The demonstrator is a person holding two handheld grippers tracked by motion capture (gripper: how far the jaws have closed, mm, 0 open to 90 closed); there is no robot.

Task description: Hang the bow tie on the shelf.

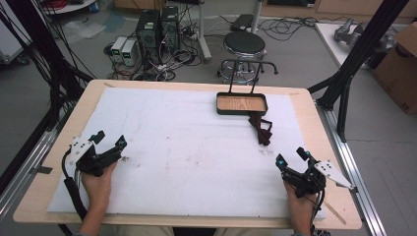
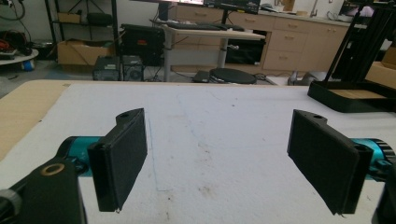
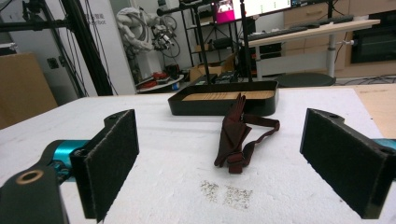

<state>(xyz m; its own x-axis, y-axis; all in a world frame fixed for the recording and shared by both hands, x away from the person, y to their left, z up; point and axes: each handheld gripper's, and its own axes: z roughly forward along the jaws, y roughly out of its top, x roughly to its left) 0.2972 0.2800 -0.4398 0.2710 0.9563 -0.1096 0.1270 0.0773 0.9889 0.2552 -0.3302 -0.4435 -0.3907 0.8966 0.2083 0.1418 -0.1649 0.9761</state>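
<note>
Bow tie (image 1: 261, 129) lies just in front of the tray (image 1: 242, 112), long axis toward right gripper (image 1: 294, 161), the nearer one; both grippers' jaws open, empty.

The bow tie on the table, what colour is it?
The bow tie is dark reddish brown, a maroon shade. It shows best in the right gripper view.

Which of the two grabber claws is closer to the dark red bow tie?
The right gripper. The bow tie lies on the white mat just ahead of it, beside the black tray. The left gripper sits across the table, far from it.
</note>
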